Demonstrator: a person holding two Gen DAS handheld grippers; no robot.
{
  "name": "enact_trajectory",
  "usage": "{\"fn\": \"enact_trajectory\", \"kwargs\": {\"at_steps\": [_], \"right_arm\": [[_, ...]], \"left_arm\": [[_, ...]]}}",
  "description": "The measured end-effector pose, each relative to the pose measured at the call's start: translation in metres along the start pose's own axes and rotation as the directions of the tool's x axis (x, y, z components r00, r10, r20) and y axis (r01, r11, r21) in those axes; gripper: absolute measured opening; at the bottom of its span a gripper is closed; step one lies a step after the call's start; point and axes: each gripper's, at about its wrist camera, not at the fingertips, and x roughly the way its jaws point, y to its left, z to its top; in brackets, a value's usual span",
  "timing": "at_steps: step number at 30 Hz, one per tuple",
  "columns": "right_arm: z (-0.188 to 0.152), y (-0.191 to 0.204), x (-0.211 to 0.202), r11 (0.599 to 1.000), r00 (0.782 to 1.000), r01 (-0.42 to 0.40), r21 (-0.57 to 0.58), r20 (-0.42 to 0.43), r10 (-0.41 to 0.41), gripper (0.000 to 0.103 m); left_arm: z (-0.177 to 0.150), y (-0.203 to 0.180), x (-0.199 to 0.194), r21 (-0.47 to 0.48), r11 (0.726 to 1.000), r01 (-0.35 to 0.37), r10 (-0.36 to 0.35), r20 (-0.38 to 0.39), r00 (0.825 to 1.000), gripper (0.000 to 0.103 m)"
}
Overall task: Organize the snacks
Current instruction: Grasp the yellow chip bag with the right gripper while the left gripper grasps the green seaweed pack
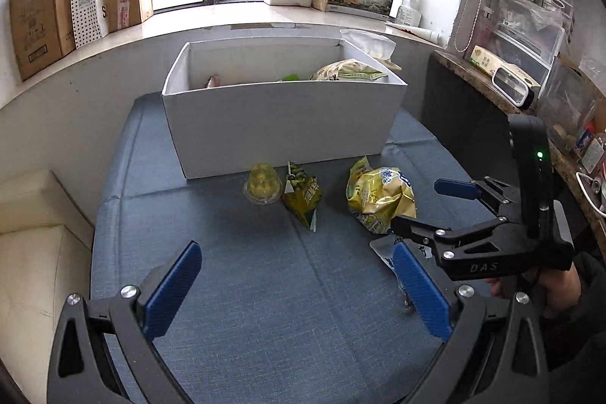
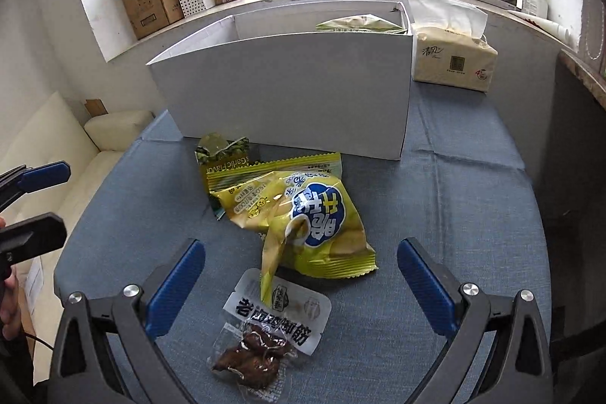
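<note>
Meat pouch [image 2: 265,332] lies between the right gripper [image 2: 301,284], spread wide and empty; left gripper [image 1: 297,288] spread too. Chips [image 2: 303,218] just beyond, box [image 2: 288,93] far. Next, likely: pinch pouch, carry it boxward.

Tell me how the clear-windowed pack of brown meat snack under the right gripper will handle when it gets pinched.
The meat snack pack lies flat on the blue cloth, so its thin film edge will probably be hard to catch. The glossy film looks slippery. It likely flops, with the lumpy meat end hanging lowest. The open right gripper hovers above it.
</note>
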Motion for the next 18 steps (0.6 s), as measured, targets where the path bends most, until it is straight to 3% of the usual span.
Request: {"fn": "enact_trajectory", "kwargs": {"at_steps": [14, 15, 16, 18], "right_arm": [[0.017, 0.003, 0.059, 0.997, 0.994, 0.023, -0.070, -0.106, -0.030, 0.103], [0.018, 0.003, 0.060, 0.998, 0.994, 0.006, -0.063, -0.109, -0.013, 0.097], [0.018, 0.001, 0.061, 0.999, 0.994, -0.011, -0.053, -0.109, 0.005, 0.073], [0.020, 0.000, 0.061, 0.999, 0.994, 0.005, -0.051, -0.108, -0.011, 0.068]], "left_arm": [[-0.003, 0.009, 0.009, -0.030, 0.999, -0.022, 0.021, -0.020, 1.000, 0.103], [-0.002, 0.011, 0.010, -0.036, 0.999, -0.019, 0.019, -0.021, 1.000, 0.103], [-0.002, 0.012, 0.011, -0.043, 0.999, -0.019, 0.018, -0.022, 1.000, 0.103], [-0.003, 0.013, 0.013, -0.045, 0.999, -0.021, 0.020, -0.027, 0.999, 0.103]]}}
